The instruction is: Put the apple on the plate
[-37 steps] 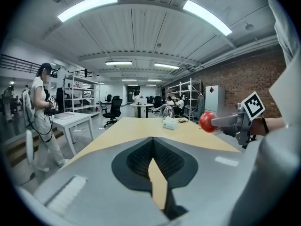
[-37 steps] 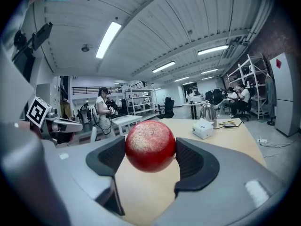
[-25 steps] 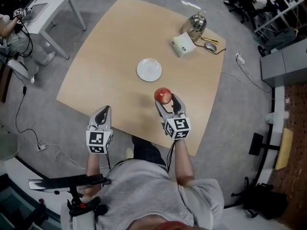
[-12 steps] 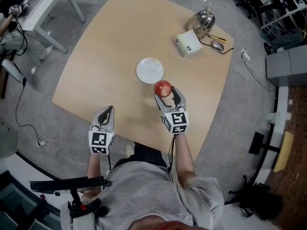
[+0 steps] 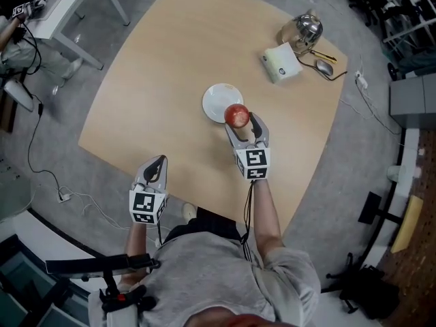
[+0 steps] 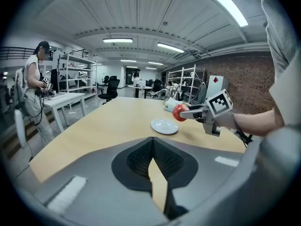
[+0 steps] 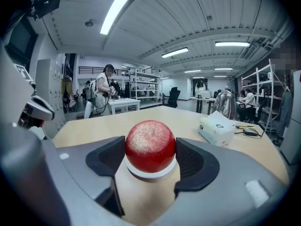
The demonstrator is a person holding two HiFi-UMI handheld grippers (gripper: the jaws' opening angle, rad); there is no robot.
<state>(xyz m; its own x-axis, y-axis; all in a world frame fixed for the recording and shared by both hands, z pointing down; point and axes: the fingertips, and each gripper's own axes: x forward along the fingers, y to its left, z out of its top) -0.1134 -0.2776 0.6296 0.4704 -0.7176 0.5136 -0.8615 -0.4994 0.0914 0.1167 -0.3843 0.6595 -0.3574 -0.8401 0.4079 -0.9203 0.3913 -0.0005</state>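
Note:
My right gripper (image 5: 239, 120) is shut on a red apple (image 5: 237, 115) and holds it over the near right rim of a small white plate (image 5: 219, 101) in the middle of the wooden table (image 5: 157, 73). In the right gripper view the apple (image 7: 150, 146) sits between both pads, with the plate's rim (image 7: 151, 174) showing just beneath it. My left gripper (image 5: 157, 163) hangs shut and empty over the table's near edge. From the left gripper view, the apple (image 6: 179, 112) is raised above the plate (image 6: 164, 126).
A white box (image 5: 281, 63), a metal kettle (image 5: 308, 28) and a computer mouse (image 5: 325, 67) with its cable stand at the table's far right corner. A white desk (image 5: 65, 9) with a person beside it is at the far left. Shelves stand beyond.
My right gripper has carried the apple forward and a little left, from the near side of the table to the plate's edge. The left gripper has barely moved.

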